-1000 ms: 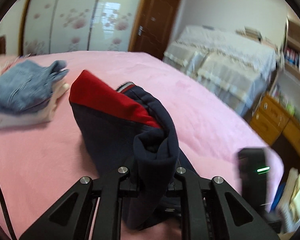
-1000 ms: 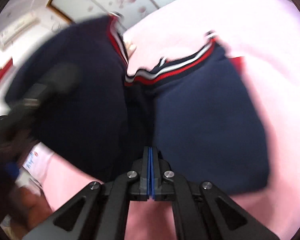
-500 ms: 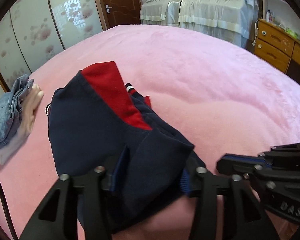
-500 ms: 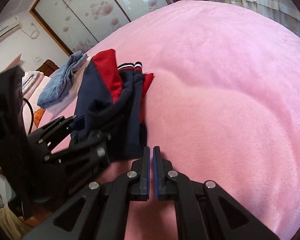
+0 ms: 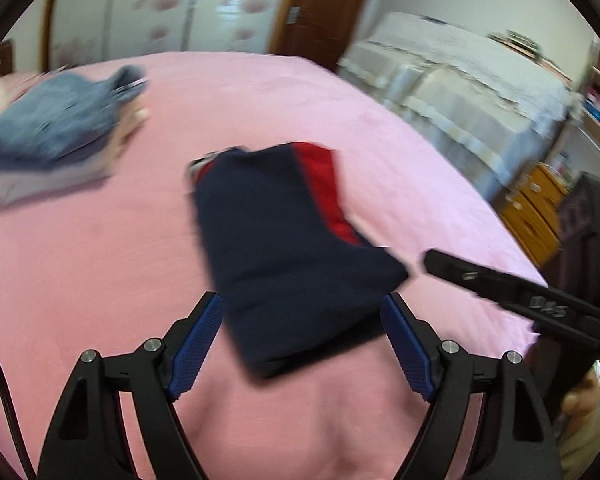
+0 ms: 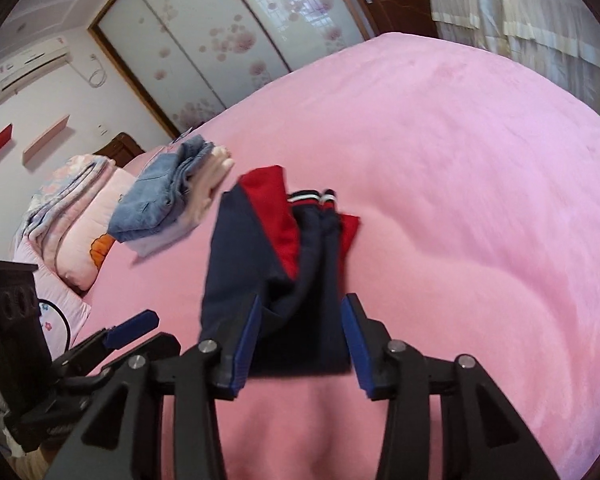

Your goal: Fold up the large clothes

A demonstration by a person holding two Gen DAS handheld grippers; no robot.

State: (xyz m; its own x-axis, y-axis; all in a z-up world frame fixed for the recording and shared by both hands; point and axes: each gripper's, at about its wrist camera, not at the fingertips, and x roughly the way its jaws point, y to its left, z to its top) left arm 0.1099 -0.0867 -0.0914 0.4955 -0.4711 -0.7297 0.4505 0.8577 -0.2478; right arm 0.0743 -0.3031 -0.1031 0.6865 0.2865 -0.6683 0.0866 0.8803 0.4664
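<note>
A navy and red garment (image 5: pixel 292 248) lies folded in a compact bundle on the pink bed (image 5: pixel 100 280); it also shows in the right wrist view (image 6: pixel 276 264). My left gripper (image 5: pixel 302 312) is open, its jaws wide apart on either side of the bundle's near edge, holding nothing. My right gripper (image 6: pixel 300 320) is open too, its jaws straddling the bundle's near end. The right gripper's finger shows in the left wrist view (image 5: pixel 500 288), to the right of the bundle. The left gripper shows at the lower left of the right wrist view (image 6: pixel 132 326).
A stack of folded clothes with blue jeans on top (image 5: pixel 56 128) (image 6: pixel 168 196) lies at the far left of the bed. Pillows and a quilt (image 6: pixel 68 216) sit by the headboard. A wooden dresser (image 5: pixel 536 208) and a covered bed (image 5: pixel 460 80) stand to the right.
My left gripper has let go of the garment and opened wide. My right gripper went from shut to open. The bundle now rests on the bed, and both grippers have pulled back a little.
</note>
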